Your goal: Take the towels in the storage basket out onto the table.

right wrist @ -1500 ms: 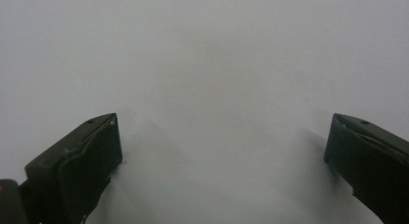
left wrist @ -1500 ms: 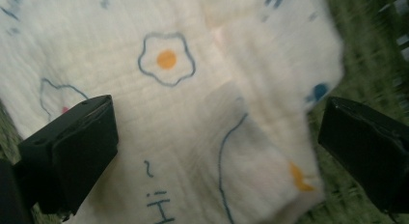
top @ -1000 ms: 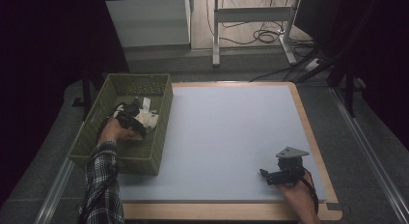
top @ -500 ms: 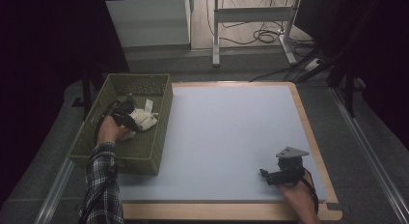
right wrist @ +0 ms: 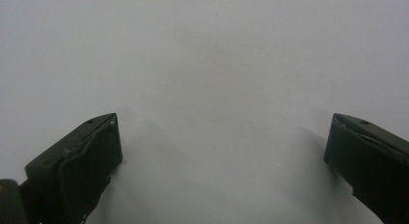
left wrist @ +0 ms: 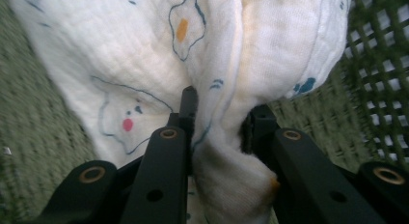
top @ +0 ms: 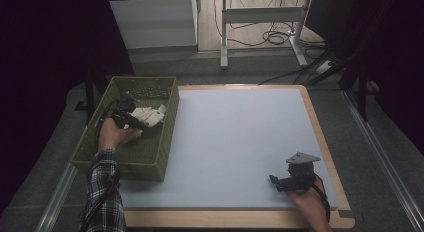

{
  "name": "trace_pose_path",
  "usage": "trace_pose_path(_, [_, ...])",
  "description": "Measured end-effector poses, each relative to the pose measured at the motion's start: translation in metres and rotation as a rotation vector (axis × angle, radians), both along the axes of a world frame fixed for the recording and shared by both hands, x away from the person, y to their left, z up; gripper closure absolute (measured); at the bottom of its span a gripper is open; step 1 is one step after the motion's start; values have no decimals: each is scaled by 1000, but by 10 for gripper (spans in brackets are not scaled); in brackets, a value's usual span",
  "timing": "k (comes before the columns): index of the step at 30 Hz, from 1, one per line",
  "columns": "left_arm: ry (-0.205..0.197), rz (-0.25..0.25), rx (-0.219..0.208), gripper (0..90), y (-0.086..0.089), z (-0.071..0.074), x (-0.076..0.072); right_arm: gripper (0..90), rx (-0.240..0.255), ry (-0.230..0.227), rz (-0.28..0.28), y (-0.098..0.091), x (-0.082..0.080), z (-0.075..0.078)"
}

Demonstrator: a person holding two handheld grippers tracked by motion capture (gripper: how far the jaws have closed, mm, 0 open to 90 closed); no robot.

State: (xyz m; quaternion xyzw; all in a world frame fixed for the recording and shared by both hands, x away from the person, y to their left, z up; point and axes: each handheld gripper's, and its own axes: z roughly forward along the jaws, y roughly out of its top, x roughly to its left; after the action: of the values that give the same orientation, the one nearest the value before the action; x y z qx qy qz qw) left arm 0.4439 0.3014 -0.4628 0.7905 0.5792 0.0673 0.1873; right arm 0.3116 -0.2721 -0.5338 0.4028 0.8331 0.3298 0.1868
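Observation:
A white cloth [top: 149, 116] printed with small cartoon figures lies bunched in the green woven basket [top: 170, 99] at the table's left. My left gripper [top: 131, 118] reaches into the basket from the near side. In the left gripper view a fold of the cloth [left wrist: 270, 45] sits pinched between the two black jaws of the left gripper [left wrist: 222, 108], which have just been closing. My right gripper [top: 274, 181] rests on the pale mat [top: 235, 137] at the near right, pointing left. In the right gripper view the right gripper [right wrist: 222, 137] stands wide open over bare mat.
The mat lies on a wooden board [top: 330, 157] whose rim shows at the right and near edges. Beyond the far edge are a white cabinet [top: 155, 22], metal desk legs [top: 224, 37] and floor cables [top: 270, 37]. Dark floor surrounds the table.
The left gripper closed on the cloth and lifted it a little inside the basket, shifting it toward the basket's right wall. The right gripper stayed where it was.

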Motion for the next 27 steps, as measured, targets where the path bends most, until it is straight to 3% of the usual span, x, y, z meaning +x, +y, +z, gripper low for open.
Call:
trace_pose_path(3, [-49,5,-25,748,0,17,-5,0,0,0,0,0,0,0])
trace_pose_path(6, [-68,3,-41,748,1,24,-9,0,0,0,0,0,0,0])
trace_pose_path(12, [-115,-9,-25,745,1,40,-16,0,-1,-1,0,0,0,0])
trace_pose_path(27, [-211,-40,-45,741,-4,82,-38,0,-1,0,-1,0,0,0])
